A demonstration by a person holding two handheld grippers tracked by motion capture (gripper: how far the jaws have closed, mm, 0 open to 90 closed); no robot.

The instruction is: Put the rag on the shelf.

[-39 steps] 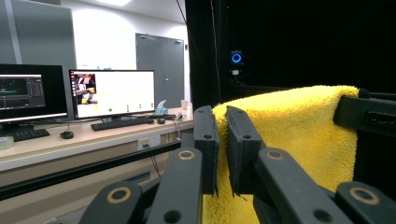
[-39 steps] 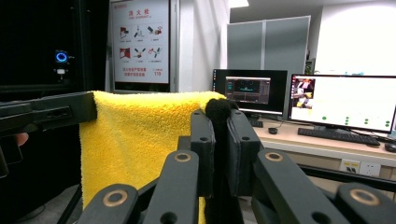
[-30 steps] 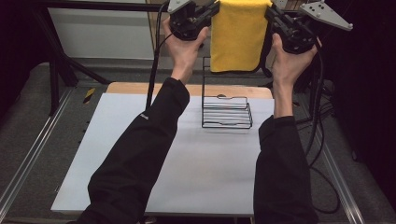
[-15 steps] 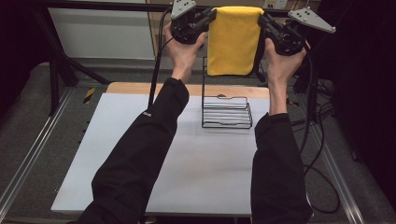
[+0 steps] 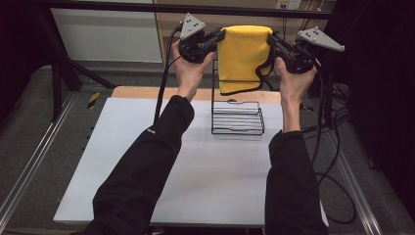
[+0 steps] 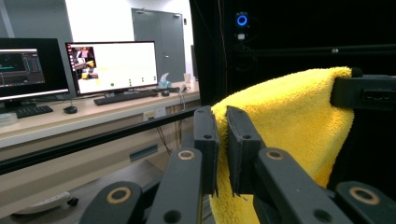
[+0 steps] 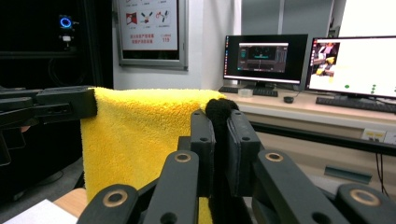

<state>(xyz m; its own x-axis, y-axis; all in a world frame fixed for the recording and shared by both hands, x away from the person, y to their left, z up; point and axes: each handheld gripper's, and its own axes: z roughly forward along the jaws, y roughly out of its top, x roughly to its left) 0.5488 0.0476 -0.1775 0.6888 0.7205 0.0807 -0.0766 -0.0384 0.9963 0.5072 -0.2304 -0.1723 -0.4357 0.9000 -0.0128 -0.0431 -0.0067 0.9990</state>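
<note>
Here both of the person's forearms, in black sleeves, reach up and forward from the near edge of the table, the hands raised well above the white tabletop (image 5: 147, 161). The left gripper (image 5: 219, 36) points inward toward the middle and clamps the left top corner of the fluffy yellow microfibre towel (image 5: 243, 56); the right gripper (image 5: 272, 40) points inward from the other side and clamps the right top corner. Between them the towel's top edge runs stretched and nearly level, and the cloth hangs down flat with a dark-stitched hem at the bottom.

In the left gripper view the black jaws stand almost together with the yellow pile (image 6: 289, 121) pinched between them. In the right gripper view the jaws are likewise nearly closed on a dark edge of the towel (image 7: 140, 135).

The towel hangs in the air over the black wire rack (image 5: 237, 117), which stands on the far part of the table; the hem comes down in front of the rack's upright back wires.

A poster (image 7: 148, 18) on the wall shows red pictograms and the digits 119; the rest of its writing is too small to read.
</note>
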